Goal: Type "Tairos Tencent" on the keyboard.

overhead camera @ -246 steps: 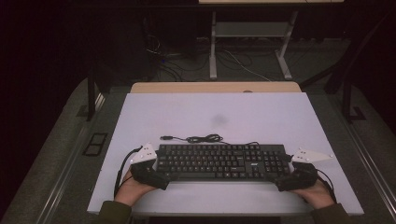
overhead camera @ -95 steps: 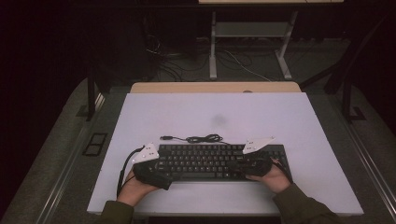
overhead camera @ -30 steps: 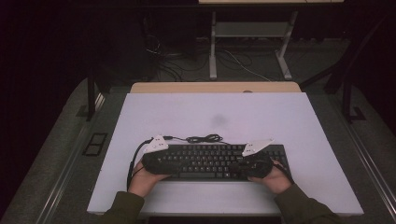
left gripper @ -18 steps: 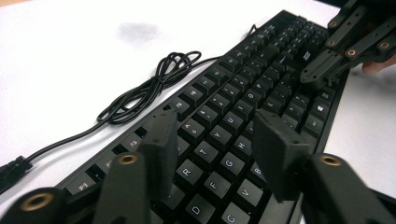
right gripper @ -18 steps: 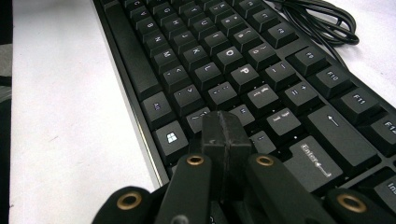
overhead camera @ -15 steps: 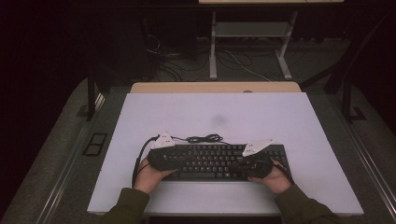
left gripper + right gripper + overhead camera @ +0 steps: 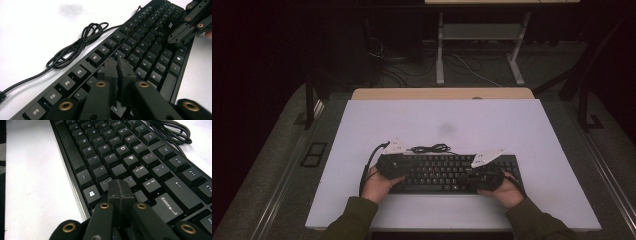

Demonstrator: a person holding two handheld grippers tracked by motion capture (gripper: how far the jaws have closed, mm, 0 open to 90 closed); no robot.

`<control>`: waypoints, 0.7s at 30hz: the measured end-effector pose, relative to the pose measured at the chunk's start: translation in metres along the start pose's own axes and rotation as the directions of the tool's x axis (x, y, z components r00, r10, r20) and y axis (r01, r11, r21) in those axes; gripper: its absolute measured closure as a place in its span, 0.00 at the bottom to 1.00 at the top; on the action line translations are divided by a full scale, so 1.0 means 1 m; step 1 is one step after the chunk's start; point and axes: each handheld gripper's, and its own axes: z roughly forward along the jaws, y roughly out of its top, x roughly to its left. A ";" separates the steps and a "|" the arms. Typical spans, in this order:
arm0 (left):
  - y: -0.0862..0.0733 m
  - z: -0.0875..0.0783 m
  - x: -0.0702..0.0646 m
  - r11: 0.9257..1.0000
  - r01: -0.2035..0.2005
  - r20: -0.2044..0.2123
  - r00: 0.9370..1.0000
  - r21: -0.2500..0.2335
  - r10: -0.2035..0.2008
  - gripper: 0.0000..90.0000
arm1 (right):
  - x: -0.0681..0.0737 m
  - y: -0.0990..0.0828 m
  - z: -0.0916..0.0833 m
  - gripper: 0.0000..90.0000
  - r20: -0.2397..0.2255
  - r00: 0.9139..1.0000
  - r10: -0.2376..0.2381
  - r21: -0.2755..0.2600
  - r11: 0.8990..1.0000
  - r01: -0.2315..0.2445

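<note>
A black keyboard (image 7: 447,172) lies near the front of the white table (image 7: 512,125), its cable coiled (image 7: 429,148) just behind it. My left gripper (image 7: 404,170) hovers over the keys at the keyboard's left part; its jaws have just been closing and now stand shut with nothing between them, tips (image 7: 117,65) above the letter rows. My right gripper (image 7: 472,176) is shut too, with nothing held, its tips (image 7: 120,187) over the keys near the Windows key and Enter. The right gripper (image 7: 190,23) also appears far off in the left gripper view.
A faint grey smudge (image 7: 446,129) marks the table behind the cable. A wooden desk edge (image 7: 442,93) adjoins the table's back. Beyond it, metal frame legs (image 7: 439,55) and floor cables sit in the dark. Bare white table lies left, right and behind the keyboard.
My left hand has slid rightward from the keyboard's left end onto its keys. The right hand has stayed in place over the last second.
</note>
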 end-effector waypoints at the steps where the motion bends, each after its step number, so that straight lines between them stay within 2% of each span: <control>1: 0.000 0.000 0.000 1.000 0.000 0.000 1.000 0.000 0.000 0.99 | 0.000 0.000 0.000 1.00 0.001 1.000 -0.001 0.000 1.000 0.001; 8: 0.005 0.009 0.000 0.999 -0.006 -0.004 1.000 0.039 0.007 0.99 | 0.000 0.000 0.000 1.00 0.000 1.000 0.000 -0.001 1.000 0.000; 17: 0.003 0.013 0.000 0.995 -0.021 -0.004 1.000 0.097 0.022 0.99 | 0.000 0.000 0.000 1.00 0.000 1.000 0.001 -0.002 1.000 -0.001; 21: 0.001 0.014 0.000 0.994 -0.015 -0.007 1.000 0.107 0.016 0.99 | 0.000 0.000 0.000 1.00 -0.001 1.000 0.001 -0.002 1.000 -0.001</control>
